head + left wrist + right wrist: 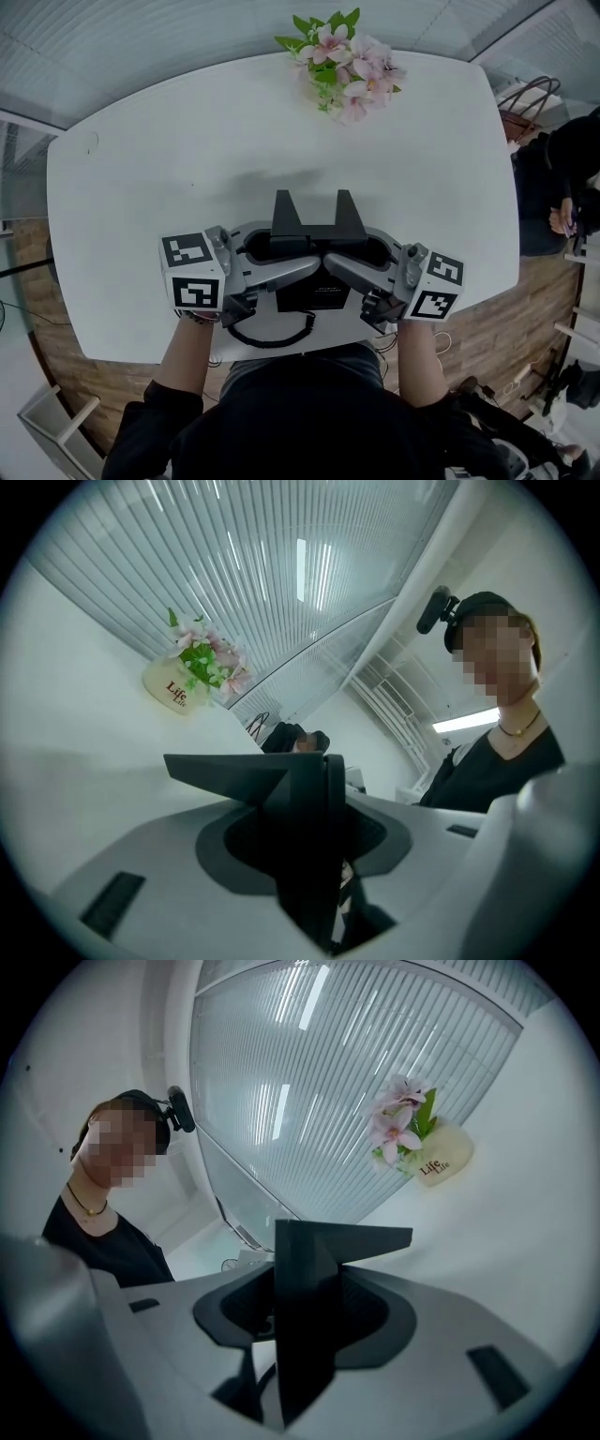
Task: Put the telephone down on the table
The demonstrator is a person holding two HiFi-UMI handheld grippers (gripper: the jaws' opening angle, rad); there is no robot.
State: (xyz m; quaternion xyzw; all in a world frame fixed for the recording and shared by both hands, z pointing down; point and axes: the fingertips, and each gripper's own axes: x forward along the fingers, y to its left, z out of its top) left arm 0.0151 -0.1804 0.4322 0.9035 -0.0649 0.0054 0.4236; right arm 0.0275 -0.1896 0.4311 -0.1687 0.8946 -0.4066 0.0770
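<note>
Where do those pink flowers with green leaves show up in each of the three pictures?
Head view: pink flowers top centre, at the white table's far edge.
Left gripper view: upper left.
Right gripper view: upper right.
Shared landmark: the grey telephone, below the flowers in every view.

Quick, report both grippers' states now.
Left gripper: closed on the telephone.
Right gripper: closed on the telephone too.

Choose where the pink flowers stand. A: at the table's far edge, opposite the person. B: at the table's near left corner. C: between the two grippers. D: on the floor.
A: the pink flowers sit at the far rim of the white table, across from the person.
</note>
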